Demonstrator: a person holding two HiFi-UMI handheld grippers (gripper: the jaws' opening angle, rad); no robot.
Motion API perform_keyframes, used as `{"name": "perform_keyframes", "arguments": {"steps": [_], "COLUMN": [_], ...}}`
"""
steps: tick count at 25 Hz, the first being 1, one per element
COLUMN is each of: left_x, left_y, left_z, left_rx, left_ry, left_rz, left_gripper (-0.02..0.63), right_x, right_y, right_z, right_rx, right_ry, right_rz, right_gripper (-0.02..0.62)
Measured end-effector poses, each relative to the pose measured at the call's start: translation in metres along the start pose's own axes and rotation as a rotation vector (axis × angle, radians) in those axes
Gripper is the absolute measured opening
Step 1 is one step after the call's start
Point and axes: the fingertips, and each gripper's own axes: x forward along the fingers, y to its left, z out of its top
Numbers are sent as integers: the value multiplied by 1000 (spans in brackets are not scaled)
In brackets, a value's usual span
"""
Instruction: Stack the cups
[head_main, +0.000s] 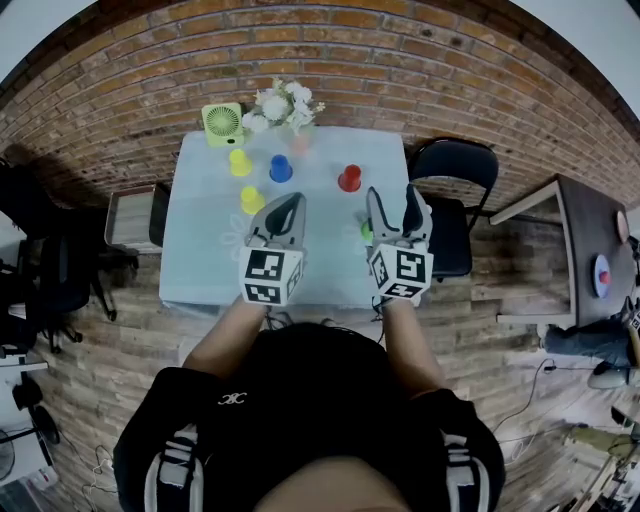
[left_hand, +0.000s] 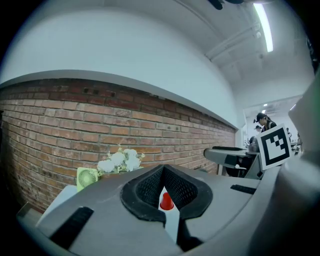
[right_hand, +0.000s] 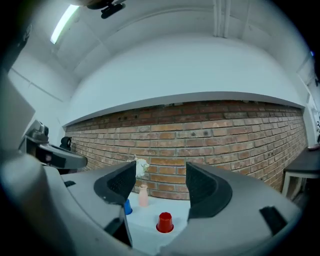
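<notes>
The near half of the bench (head_main: 200, 270) lies bare. Farther in, cups stand apart with open lanes between them: a far yellow cup (head_main: 240, 162) and a near yellow cup (head_main: 252, 200) at the left, a blue cup (head_main: 281, 168) in the middle, a red cup (head_main: 349, 178) at the right. A green fan (head_main: 222, 124), white flowers (head_main: 283, 105) and a pink vase (head_main: 300, 143) line the far edge before the brick wall (head_main: 420, 70). A black chair (head_main: 455, 190) stands just beside the right edge.

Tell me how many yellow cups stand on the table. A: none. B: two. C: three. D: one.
B: the head view shows one yellow cup beside the blue cup, and the other yellow cup nearer the person, both on the table.
</notes>
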Motion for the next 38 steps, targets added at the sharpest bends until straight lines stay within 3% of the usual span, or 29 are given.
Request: {"name": "perform_keyframes", "arguments": {"steps": [7,14,19,30,38], "left_x": [2,-2,-5,-19,-27], "left_y": [-5,1,11,16,20], "left_z": [-3,-8,-18,-28,-30], "left_rx": [3,15,13,-5,-12], "left_ry": [11,25,59,67,66], "left_rz": [8,39,73,94,116], "left_gripper": [-3,-3,-3,-3,-3], "right_x": [9,8,0,-22,-21], "right_y": [-28,-28,-26,-32,-37], "right_z": [-56,-154,-202,-283,-312], "right_rx": [1,18,7,23,18], "right_ry": [51,256,361,557,673], "right_rz": [-32,-8,-1,-20,-26], "right_gripper": [295,295,295,295,289]}}
